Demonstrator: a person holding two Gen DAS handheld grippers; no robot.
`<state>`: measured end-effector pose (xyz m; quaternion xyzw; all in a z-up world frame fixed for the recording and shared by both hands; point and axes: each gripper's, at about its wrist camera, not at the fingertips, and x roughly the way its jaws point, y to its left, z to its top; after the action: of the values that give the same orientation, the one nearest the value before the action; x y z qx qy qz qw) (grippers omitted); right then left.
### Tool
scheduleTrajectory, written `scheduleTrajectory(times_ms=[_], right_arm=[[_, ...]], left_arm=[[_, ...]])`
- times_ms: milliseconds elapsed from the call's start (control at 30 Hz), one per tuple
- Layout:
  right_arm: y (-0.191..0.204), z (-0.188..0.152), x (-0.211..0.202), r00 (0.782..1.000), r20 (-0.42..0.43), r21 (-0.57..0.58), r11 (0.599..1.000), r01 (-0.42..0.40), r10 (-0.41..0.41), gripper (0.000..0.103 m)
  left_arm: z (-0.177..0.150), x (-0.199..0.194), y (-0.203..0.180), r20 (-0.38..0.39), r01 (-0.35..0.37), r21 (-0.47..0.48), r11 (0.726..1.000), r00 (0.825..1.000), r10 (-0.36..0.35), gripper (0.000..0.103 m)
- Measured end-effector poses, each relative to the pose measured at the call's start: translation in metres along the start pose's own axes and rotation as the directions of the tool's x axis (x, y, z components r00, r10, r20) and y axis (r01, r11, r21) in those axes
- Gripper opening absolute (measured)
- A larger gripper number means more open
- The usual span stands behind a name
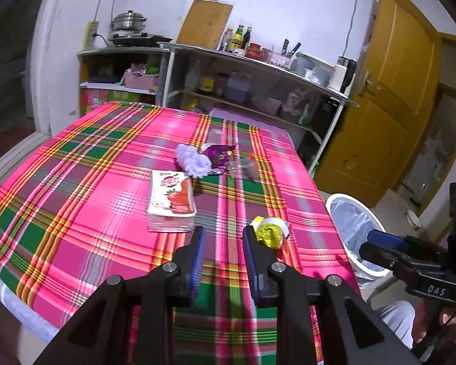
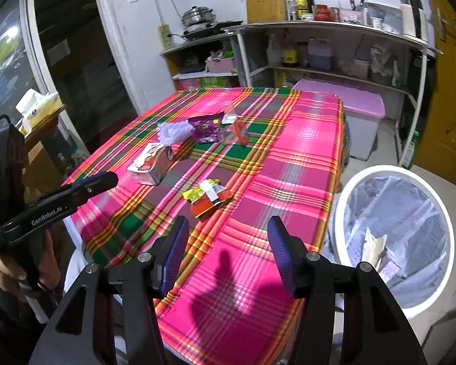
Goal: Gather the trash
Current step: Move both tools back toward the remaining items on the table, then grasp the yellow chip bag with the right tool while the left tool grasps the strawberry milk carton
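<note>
A crumpled yellow and red wrapper [image 1: 270, 231] [image 2: 206, 199] lies on the plaid tablecloth near the table's right edge. A flattened strawberry carton [image 1: 171, 200] [image 2: 152, 164], a white tissue ball [image 1: 193, 159] [image 2: 173, 132], a purple wrapper [image 1: 217, 153] [image 2: 205, 127] and clear plastic with an orange bit [image 1: 243, 167] [image 2: 237, 130] lie further back. A white bin [image 1: 343, 203] [image 2: 434, 203] with a clear liner stands by the table's right side and holds some trash. My left gripper [image 1: 223, 232] is open, just left of the yellow wrapper. My right gripper [image 2: 228, 225] is open and empty above the table's near edge.
The table [image 1: 76, 167] [image 2: 304, 140] wears a pink and green plaid cloth. Metal shelves [image 1: 258, 64] [image 2: 334, 27] with bottles and pots stand behind it. A pink-lidded box [image 2: 349, 100] sits on the floor. A yellow door [image 1: 389, 91] is at the right.
</note>
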<state>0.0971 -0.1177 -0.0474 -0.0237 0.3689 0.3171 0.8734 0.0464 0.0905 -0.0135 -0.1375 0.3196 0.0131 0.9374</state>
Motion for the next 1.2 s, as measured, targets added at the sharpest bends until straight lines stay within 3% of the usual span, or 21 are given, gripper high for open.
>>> scheduleTrajectory(times_ms=[200, 333, 567, 667, 1200], right_arm=[[0.006, 0.005, 0.014, 1.000, -0.019, -0.032, 0.999, -0.005, 0.004, 0.055], [0.010, 0.006, 0.026, 0.999, -0.044, -0.042, 0.999, -0.022, 0.020, 0.061], [0.020, 0.011, 0.052, 0.997, -0.079, -0.100, 0.995, -0.031, 0.023, 0.061], [0.023, 0.014, 0.064, 0.996, -0.090, -0.122, 0.992, -0.036, 0.025, 0.061], [0.040, 0.031, 0.115, 0.991, -0.131, -0.297, 0.954, -0.041, 0.002, 0.065]], left_arm=[[0.001, 0.007, 0.011, -0.011, -0.018, -0.020, 1.000, 1.000, 0.018, 0.027], [0.002, 0.013, 0.017, -0.015, -0.031, -0.032, 0.999, 0.999, 0.031, 0.038], [0.003, 0.026, 0.027, -0.032, -0.052, -0.044, 0.998, 0.998, 0.050, 0.040], [0.006, 0.034, 0.031, -0.042, -0.071, -0.041, 0.997, 0.997, 0.069, 0.048], [0.021, 0.072, 0.042, -0.075, -0.074, -0.023, 0.997, 0.995, 0.072, 0.050]])
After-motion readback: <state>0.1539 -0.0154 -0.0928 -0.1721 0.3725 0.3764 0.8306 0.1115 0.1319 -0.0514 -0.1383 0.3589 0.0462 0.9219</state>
